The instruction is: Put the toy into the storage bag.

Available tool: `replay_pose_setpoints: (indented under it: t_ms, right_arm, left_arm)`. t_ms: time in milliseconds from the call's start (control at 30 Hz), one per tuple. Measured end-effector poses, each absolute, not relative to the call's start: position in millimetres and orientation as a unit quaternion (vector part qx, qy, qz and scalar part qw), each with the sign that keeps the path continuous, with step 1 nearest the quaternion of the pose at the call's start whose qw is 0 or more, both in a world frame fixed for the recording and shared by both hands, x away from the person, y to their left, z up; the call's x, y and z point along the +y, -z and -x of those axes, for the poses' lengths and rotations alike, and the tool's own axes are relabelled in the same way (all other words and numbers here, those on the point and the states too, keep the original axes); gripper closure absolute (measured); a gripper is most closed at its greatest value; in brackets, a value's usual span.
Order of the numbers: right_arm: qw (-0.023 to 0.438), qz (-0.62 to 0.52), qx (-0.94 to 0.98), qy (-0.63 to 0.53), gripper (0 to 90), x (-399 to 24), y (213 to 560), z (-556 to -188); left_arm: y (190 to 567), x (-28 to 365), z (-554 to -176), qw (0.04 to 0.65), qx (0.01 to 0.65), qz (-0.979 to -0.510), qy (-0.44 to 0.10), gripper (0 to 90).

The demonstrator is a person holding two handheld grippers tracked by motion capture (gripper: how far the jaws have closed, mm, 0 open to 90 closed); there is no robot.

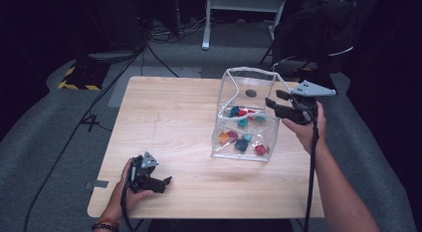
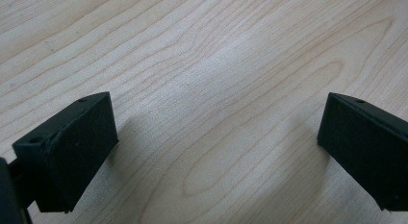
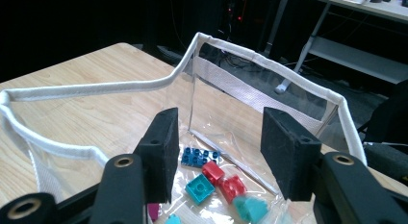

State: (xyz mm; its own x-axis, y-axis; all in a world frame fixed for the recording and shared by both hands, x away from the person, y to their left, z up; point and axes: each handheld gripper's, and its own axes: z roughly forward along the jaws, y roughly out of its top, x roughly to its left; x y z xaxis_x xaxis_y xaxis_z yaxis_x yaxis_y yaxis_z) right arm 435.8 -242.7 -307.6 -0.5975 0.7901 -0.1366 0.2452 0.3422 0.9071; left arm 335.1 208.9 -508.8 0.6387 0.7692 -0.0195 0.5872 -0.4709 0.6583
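Observation:
A clear plastic bag (image 1: 234, 87) with a white-trimmed rim (image 3: 96, 88) stands open on the right half of the wooden table (image 1: 169, 117). Several coloured bricks lie inside, among them a red one (image 1: 260, 149), a dark blue one (image 3: 198, 156) and a teal one (image 3: 199, 188). My right gripper (image 1: 276, 100) hovers at the bag's right side, open over the mouth (image 3: 221, 125) with nothing pinched between its pads. My left gripper (image 1: 164, 182) rests low near the front left edge, open, with bare wood (image 2: 216, 118) between its jaws.
A small dark round spot (image 1: 251, 93) marks the table behind the bag. A black bag or chair (image 1: 318, 28) stands behind the far right corner. Cables and a yellow-black striped base (image 1: 77, 77) lie on the floor at far left. A white desk frame (image 1: 206, 23) stands farther back.

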Motion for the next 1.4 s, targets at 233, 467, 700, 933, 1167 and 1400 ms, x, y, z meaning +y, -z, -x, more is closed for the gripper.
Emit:
replay_pose_setpoints:
  t_ms: [233, 467, 700, 933, 1167, 1400]
  right_arm:
    - [0.295, -0.330, 0.765, -0.468, 48.2, -246, 306, -426]
    - [0.297, -0.318, 0.770, -0.466, 46.4, -251, 309, -411]
    - [0.298, -0.306, 0.773, -0.470, 45.0, -259, 311, -395]
    - [0.298, -0.299, 0.774, -0.471, 43.1, -266, 316, -381]
    - [0.296, -0.293, 0.779, -0.469, 41.6, -271, 322, -371]
    - [0.297, -0.289, 0.786, -0.459, 40.6, -273, 335, -362]
  left_arm:
    - [509, 209, -335, 0.322, 0.401, -0.846, -0.141, 0.5]
    - [509, 209, -335, 0.322, 0.401, -0.846, -0.141, 0.6]
    - [509, 209, -335, 0.322, 0.401, -0.846, -0.141, 0.5]
    - [509, 209, -335, 0.321, 0.401, -0.846, -0.143, 0.6]
    - [509, 209, -335, 0.321, 0.401, -0.846, -0.143, 0.5]
    - [509, 209, -335, 0.321, 0.401, -0.846, -0.143, 0.5]
